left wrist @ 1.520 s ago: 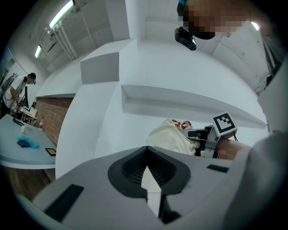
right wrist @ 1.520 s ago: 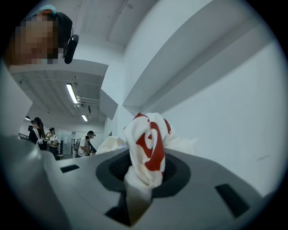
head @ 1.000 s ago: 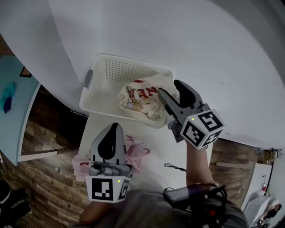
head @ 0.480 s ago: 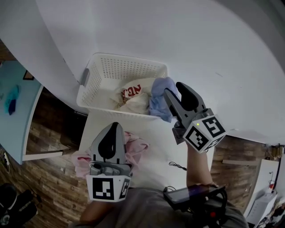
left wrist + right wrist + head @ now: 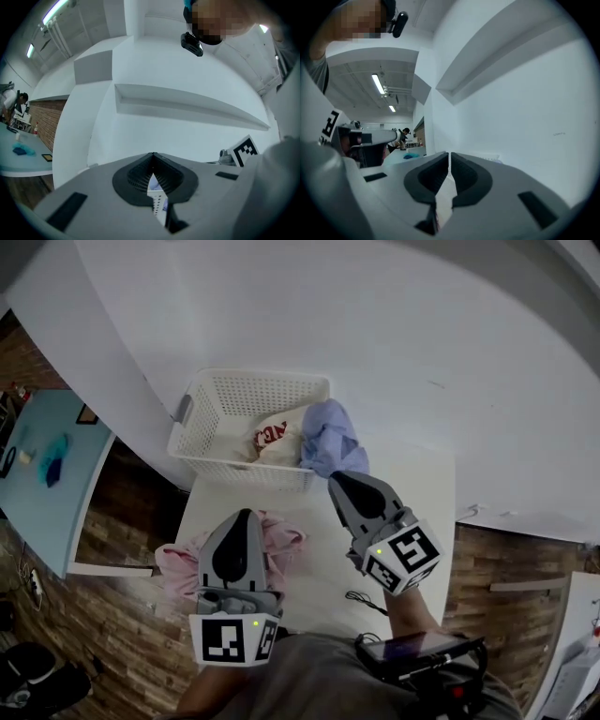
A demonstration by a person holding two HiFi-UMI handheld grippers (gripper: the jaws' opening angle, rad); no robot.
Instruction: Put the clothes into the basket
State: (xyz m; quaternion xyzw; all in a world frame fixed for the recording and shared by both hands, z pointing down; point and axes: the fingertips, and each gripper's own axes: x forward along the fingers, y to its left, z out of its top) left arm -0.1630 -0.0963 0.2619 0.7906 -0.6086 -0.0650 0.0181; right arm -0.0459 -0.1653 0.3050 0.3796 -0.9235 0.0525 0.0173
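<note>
A white perforated basket [image 5: 217,399] stands at the table's far end. Inside it lies a white garment with red print [image 5: 278,437]. A blue garment [image 5: 330,439] hangs over the basket's right corner, partly outside. A pink garment [image 5: 286,538] lies crumpled on the table by the left edge. My left gripper [image 5: 235,517] hovers over the pink cloth, shut and empty; its jaws [image 5: 152,155] meet at the tip. My right gripper [image 5: 339,482] sits just short of the blue garment. Its jaws [image 5: 449,154] have just been closing and now stand shut with nothing between them.
The white table [image 5: 417,493] runs along a white wall. A thin black cable [image 5: 362,597] lies near the front edge. Wooden floor drops away on both sides, and a light-blue table [image 5: 47,474] stands at the left.
The right gripper let the clothes go at the basket, drew back toward me and shut. The white garment now lies inside; the blue one hangs on the rim. The left gripper shifted slightly.
</note>
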